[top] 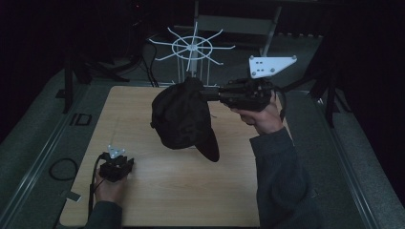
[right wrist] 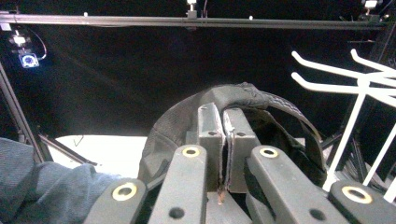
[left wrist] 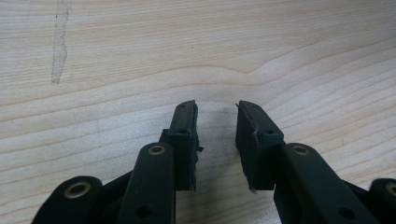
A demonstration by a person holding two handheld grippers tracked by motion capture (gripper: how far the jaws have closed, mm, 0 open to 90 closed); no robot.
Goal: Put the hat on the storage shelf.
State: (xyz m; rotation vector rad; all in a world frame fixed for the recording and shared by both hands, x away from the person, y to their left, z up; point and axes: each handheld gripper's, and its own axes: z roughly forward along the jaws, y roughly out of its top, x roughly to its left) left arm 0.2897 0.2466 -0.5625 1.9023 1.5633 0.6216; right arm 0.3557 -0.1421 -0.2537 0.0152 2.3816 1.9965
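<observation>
Overhead, the right hand-held gripper [top: 212, 94] is raised above the far part of the wooden surface [top: 157, 186], its jaws clenched on the back edge of a black cap [top: 184, 119]. The cap hangs from that grip clear of the surface, crown toward the left and brim [top: 208, 145] drooping down toward the person. Just behind the cap stands a white wire rack [top: 193, 47] with arms spreading out from a hub on a thin post. The right hand [top: 260, 117] holds the tool from below, a grey sleeve [top: 279, 171] running back to the near edge.

In the right gripper view, the two jaws are pressed together on the cap [right wrist: 233, 100], whose fabric curves over and around them, with the rack [right wrist: 359, 88] to the right.

The left hand-held gripper [top: 125, 164] rests low over the near left corner of the surface, held by the left hand [top: 107, 188]. In the left gripper view its jaws stand apart with nothing between them, only bare wood grain [left wrist: 140, 56] beneath.
</observation>
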